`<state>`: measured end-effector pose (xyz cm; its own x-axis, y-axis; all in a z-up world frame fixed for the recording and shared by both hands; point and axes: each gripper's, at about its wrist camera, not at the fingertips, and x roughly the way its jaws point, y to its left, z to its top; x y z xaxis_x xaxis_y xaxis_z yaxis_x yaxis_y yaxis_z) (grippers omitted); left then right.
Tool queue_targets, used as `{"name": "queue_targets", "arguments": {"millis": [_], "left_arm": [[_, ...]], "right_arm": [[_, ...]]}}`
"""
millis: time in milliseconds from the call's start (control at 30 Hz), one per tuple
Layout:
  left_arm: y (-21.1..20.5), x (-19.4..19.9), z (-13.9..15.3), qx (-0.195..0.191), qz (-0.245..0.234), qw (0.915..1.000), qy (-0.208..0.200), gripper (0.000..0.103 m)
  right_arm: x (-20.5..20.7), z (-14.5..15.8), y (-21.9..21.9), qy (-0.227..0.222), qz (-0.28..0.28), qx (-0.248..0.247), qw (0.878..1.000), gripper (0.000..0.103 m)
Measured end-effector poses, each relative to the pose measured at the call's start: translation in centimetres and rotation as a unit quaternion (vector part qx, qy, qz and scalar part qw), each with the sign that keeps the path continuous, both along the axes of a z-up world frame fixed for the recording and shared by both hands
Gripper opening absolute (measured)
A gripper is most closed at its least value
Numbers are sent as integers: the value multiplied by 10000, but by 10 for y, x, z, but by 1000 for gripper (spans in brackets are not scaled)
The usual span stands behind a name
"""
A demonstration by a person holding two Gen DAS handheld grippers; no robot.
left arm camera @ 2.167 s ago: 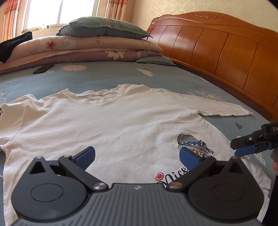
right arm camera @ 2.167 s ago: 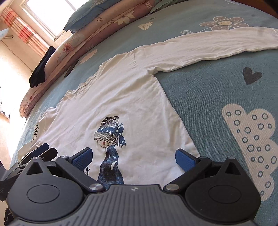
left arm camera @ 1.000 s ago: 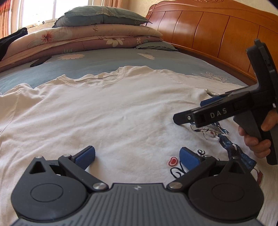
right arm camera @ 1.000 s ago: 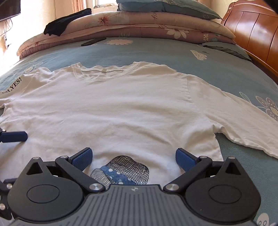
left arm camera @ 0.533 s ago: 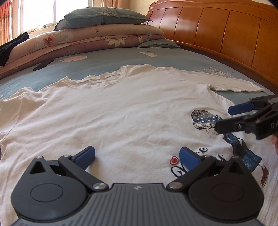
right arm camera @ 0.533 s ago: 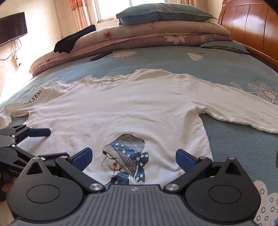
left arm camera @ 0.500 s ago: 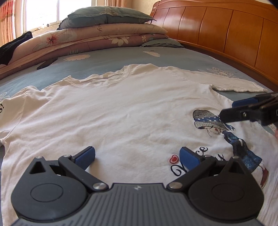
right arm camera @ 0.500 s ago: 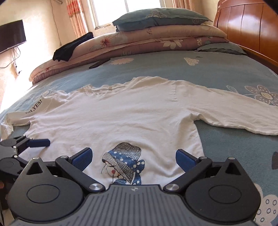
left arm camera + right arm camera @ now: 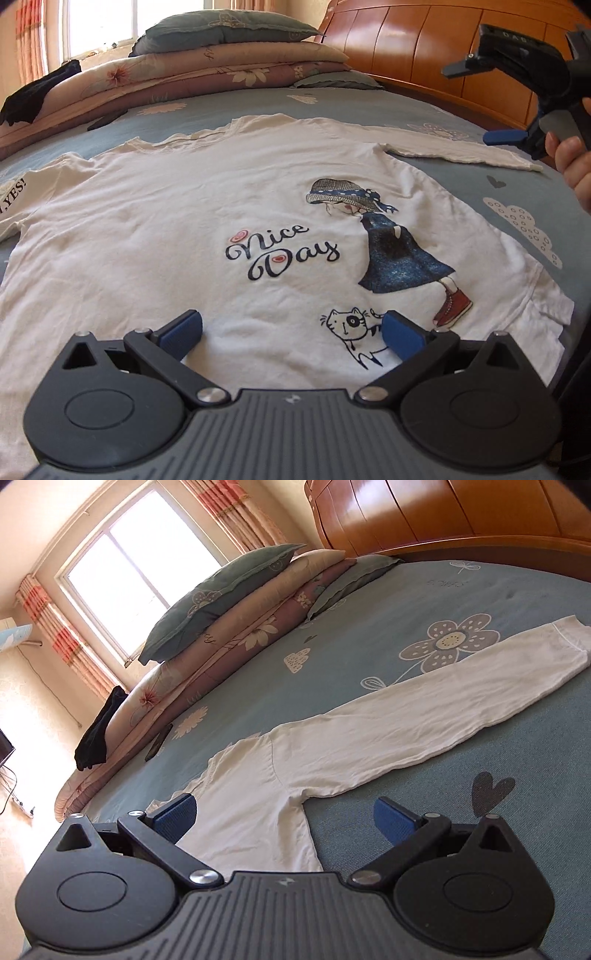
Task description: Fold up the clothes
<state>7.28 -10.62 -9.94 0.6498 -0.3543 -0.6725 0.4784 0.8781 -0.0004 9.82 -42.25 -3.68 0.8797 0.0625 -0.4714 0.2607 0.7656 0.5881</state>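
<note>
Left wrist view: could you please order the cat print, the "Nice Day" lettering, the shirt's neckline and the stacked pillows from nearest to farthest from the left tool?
From the left tool, open above the hem:
1. Cat print, just inside its right finger.
2. "Nice Day" lettering, mid-shirt, ahead.
3. Neckline, at the shirt's far edge.
4. Stacked pillows, at the far end of the bed.

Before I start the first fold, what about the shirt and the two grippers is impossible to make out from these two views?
- Shirt, left wrist view: the bottom hem is hidden behind the left gripper body.
- Left sleeve: cut off by the frame edge; its printed text is only partly readable.
- Right gripper, right wrist view: its body covers the shirt below the armpit.
- Right sleeve: the cuff reaches the frame edge.
- Neither view shows whether either open gripper touches the fabric.
</note>
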Motion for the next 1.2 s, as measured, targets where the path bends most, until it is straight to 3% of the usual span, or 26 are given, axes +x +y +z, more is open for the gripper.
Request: {"name": "queue_targets", "arguments": {"millis": [167, 300, 433, 500, 700, 933, 1000, 1133, 1200], "left_arm": [[-18, 4, 20, 354, -404, 9985, -79, 102], [-56, 37, 35, 308, -559, 9964, -553, 102], [-85, 78, 22, 209, -217, 9988, -377, 102], [-88, 89, 7, 261, 28, 9997, 6, 102], [-65, 32, 0, 170, -151, 9993, -306, 102], [-43, -2, 13, -27, -183, 9996, -191, 102], [-39, -1, 13, -130, -122, 9998, 47, 102], [-38, -16, 7, 44, -260, 9995, 192, 102], [-40, -28, 8, 177, -435, 9988, 112, 102]], "right_arm": [[-2, -3, -7, 66, -106, 124, 9998, 103], [1, -3, -8, 181, -186, 22, 9997, 103], [0, -3, -11, 224, -232, -25, 9995, 103], [-2, -2, -14, 186, -239, 38, 9995, 103], [-9, -1, -25, 125, -371, 399, 9984, 103], [-1, -6, -17, 310, -222, 357, 9986, 103], [1, -7, -13, 347, -146, 352, 9987, 103], [7, -8, -3, 416, 118, 271, 9987, 103], [12, -8, 7, 443, 502, 246, 9975, 103]]}}
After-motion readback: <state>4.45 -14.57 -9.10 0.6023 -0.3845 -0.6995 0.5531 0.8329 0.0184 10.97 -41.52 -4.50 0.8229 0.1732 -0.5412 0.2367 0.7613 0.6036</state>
